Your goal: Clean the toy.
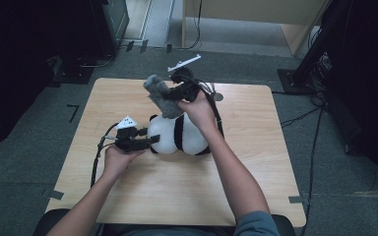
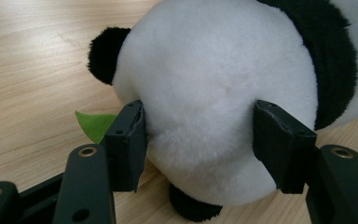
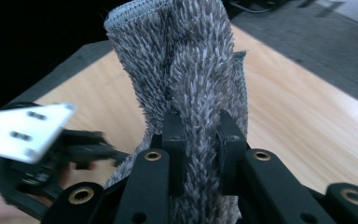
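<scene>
Plush panda point(image 1: 177, 135) — white with black bands, lying on the desk point(image 1: 142, 196); shaggy grey cloth point(image 1: 160, 96) — bunched, raised above it.

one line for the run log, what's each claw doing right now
left claw: shut on panda toy, on table | right claw: shut on grey furry cloth, held above panda

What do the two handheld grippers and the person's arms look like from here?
Both the left gripper and the right gripper are black, with blocky jaws and brass-ringed screw holes. Each carries a pale three-cornered plate on top and trails a dark cable. The forearms are bare; a grey-blue sleeve shows.
</scene>
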A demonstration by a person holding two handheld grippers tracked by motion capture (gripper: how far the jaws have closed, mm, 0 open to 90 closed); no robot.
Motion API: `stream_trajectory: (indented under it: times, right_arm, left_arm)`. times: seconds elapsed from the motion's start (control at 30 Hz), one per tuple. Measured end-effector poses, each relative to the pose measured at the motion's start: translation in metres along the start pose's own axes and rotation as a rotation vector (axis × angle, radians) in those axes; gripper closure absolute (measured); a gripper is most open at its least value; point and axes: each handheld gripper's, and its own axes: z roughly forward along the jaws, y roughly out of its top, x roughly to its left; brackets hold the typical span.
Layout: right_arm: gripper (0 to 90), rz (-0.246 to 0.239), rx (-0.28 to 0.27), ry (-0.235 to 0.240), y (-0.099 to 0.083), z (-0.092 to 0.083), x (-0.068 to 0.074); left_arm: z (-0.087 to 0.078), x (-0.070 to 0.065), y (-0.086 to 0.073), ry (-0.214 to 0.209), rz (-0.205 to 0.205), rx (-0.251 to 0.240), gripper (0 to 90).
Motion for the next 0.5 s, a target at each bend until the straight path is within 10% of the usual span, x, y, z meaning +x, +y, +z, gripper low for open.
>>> stream_trajectory:
  times: [0.27,0.5]
  right_arm:
    - [78.5,-0.009,0.035,0.120,-0.001,0.040,0.031]
    - [78.4,0.030,0.147,0.055,-0.024,0.066,0.010]
  left_arm:
    - [0.000,0.000,0.000,0.001,0.004,0.004,39.2]
    - [0.000,0.000,0.000,0.001,-0.002,0.002,39.5]
